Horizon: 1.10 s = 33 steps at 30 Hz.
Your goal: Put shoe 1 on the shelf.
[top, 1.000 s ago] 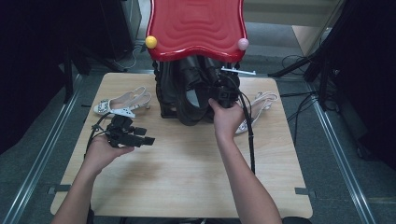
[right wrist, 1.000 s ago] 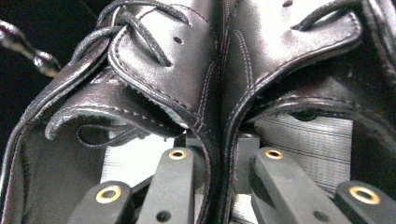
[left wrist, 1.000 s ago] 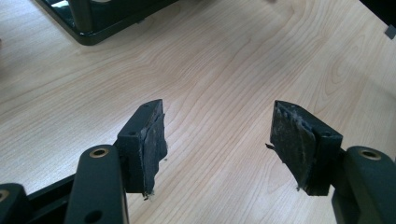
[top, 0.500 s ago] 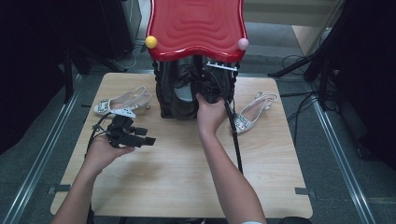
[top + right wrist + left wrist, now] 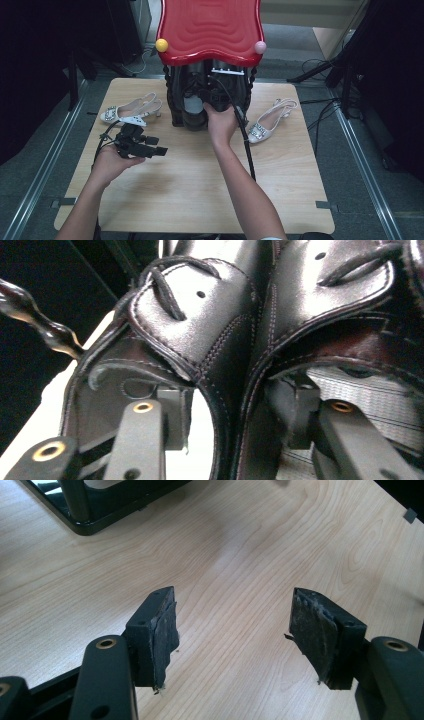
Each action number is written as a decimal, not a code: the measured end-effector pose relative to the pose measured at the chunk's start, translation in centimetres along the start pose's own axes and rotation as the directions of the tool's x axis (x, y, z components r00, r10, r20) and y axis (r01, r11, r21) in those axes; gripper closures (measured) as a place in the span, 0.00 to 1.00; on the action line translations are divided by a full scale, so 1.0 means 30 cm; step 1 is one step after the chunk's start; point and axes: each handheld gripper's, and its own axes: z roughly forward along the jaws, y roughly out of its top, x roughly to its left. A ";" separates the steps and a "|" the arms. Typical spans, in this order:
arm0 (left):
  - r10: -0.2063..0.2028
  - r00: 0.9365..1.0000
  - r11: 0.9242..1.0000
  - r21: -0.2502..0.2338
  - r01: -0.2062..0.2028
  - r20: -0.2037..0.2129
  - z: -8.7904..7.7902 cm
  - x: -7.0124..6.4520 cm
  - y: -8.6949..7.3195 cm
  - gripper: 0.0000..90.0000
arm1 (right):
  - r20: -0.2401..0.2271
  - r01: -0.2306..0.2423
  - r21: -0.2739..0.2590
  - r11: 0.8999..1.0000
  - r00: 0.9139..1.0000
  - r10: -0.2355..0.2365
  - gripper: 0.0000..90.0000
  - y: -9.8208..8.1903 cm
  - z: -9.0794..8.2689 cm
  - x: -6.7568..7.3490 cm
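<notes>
Honestly, right tongs (image 5: 215, 440) had just been opening, half spread astride the boots' (image 5: 235, 355) touching sides under the rack (image 5: 210, 30); left tongs (image 5: 245, 640) wide, empty. A snag could topple both.

The left gripper (image 5: 159, 150) rests low with jaws wide apart; the right gripper (image 5: 227, 432), arm outstretched, has just been opening, apparently half-spread.

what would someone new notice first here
The glossy red wavy-edged top of the small rack at the table's far edge stands out most, with black shoes stored beneath it. The right gripper reaches under it, one of its fingers inside each of the two shoes. Pale embellished heels lie either side: one left, one right.
</notes>
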 end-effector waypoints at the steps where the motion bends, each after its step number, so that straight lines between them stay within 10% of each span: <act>1: 0.001 1.000 1.000 0.001 -0.001 -0.001 0.000 0.000 0.000 0.40 | -0.009 -0.004 0.001 1.000 1.000 0.004 0.61 0.000 -0.002 -0.002; 21: 0.004 1.000 1.000 -0.013 -0.004 -0.002 -0.008 -0.010 0.010 0.42 | -0.087 0.101 -0.001 0.995 0.991 -0.101 0.55 -0.013 -0.097 -0.033; 33: 0.059 0.998 0.996 -0.073 -0.057 0.016 -0.071 -0.067 0.134 0.91 | -0.249 0.125 -0.012 0.992 0.960 -0.124 0.60 -0.045 -0.235 -0.105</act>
